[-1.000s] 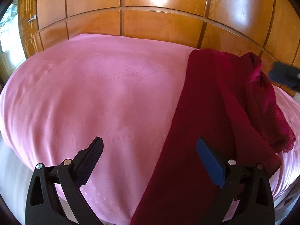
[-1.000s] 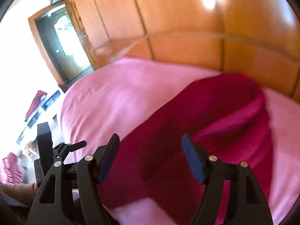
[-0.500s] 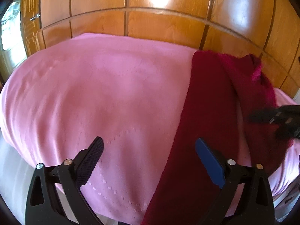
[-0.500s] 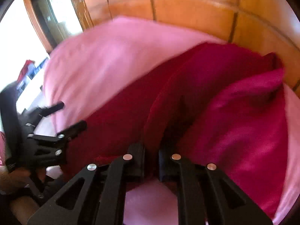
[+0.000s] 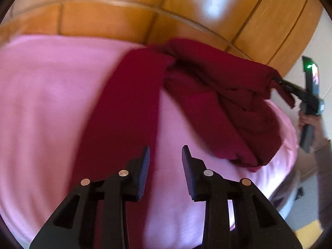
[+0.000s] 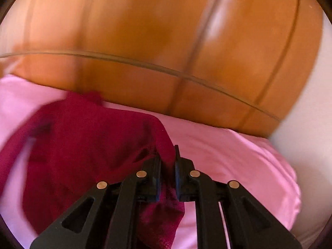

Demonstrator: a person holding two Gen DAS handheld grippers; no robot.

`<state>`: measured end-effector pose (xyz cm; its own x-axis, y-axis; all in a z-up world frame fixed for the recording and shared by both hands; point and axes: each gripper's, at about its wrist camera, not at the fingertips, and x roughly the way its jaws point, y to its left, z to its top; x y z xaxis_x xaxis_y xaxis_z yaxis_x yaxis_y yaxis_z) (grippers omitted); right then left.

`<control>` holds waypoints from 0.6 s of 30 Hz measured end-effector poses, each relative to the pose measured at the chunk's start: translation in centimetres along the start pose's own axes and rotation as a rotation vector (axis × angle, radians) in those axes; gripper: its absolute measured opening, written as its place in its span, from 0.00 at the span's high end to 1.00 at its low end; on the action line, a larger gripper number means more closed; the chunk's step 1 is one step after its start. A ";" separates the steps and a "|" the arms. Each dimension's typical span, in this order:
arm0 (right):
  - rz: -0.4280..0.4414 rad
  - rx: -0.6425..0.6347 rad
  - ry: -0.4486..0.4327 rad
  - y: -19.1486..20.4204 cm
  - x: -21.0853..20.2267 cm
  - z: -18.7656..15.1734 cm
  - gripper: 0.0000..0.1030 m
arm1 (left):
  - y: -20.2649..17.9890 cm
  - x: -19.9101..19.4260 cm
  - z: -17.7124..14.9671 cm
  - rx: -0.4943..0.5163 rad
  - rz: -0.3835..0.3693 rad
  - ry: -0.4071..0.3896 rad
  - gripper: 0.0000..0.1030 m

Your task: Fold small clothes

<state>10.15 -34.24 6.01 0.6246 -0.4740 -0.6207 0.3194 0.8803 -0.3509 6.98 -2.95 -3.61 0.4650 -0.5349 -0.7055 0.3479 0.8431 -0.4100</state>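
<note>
Gripping unlabelled maroon garment, right hand-held gripper

Your left gripper: black skeletal frame, ribbed dark-blue pads, silver rivets. Right gripper: same build, green light at its back. Your sleeve: brown-grey.

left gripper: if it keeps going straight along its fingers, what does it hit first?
Probably the pink bedspread, right beside the dark red garment's long strip. The left gripper has just been closing, nothing between its jaws. Depth unclear.
</note>
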 end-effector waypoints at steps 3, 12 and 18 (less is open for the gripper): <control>-0.095 0.008 0.038 -1.5 2.7 -0.1 0.91 | -0.7 2.7 1.1 -0.046 -0.054 0.050 0.70; -0.287 0.092 0.167 -7.3 10.7 -0.7 0.91 | -3.2 8.3 2.0 -0.166 -0.191 0.093 0.47; -0.191 0.263 0.266 -11.0 12.8 -4.1 0.83 | -3.2 7.2 2.5 -0.158 -0.246 0.076 0.90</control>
<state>11.74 -50.05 -0.96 0.3414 -0.5876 -0.7336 0.6043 0.7350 -0.3075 11.31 -9.66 -5.94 0.3182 -0.7232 -0.6130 0.3086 0.6904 -0.6543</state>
